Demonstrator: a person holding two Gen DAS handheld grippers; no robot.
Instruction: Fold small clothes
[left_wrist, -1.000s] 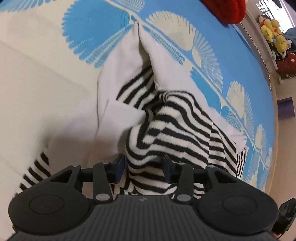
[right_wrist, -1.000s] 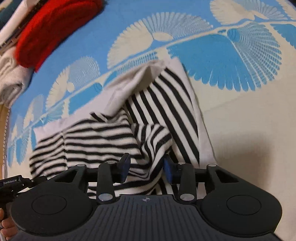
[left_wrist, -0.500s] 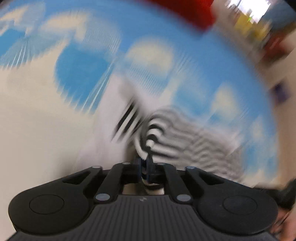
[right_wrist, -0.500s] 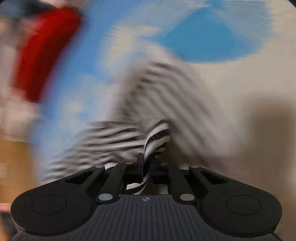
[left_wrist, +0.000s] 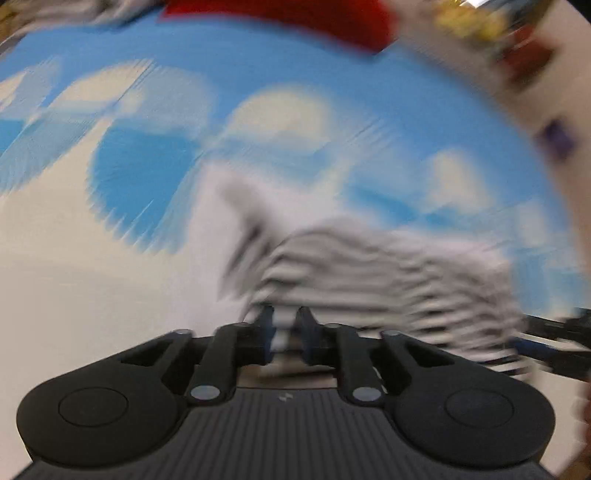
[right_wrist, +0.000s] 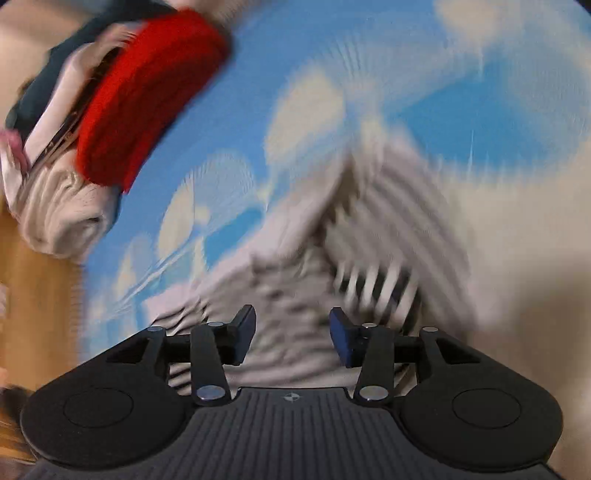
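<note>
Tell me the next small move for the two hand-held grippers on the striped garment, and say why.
Probably close the right hand-held gripper back onto the striped garment. Its jaws have just been opening and stand apart, with cloth behind them but not pinched. The left hand-held gripper has been closing and is nearly shut on a narrow bit of the cloth. With only one side held, lifting would likely skew the fold. The blur makes this tentative.

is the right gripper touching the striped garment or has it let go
Apart: the right wrist view shows the right gripper with jaws just opened wide, both pads clear of the striped garment lying beyond them.

Blue-cream bedspread (right_wrist: 306, 55) w/ striped garment (right_wrist: 295, 295), red knit (right_wrist: 147, 92).
</note>
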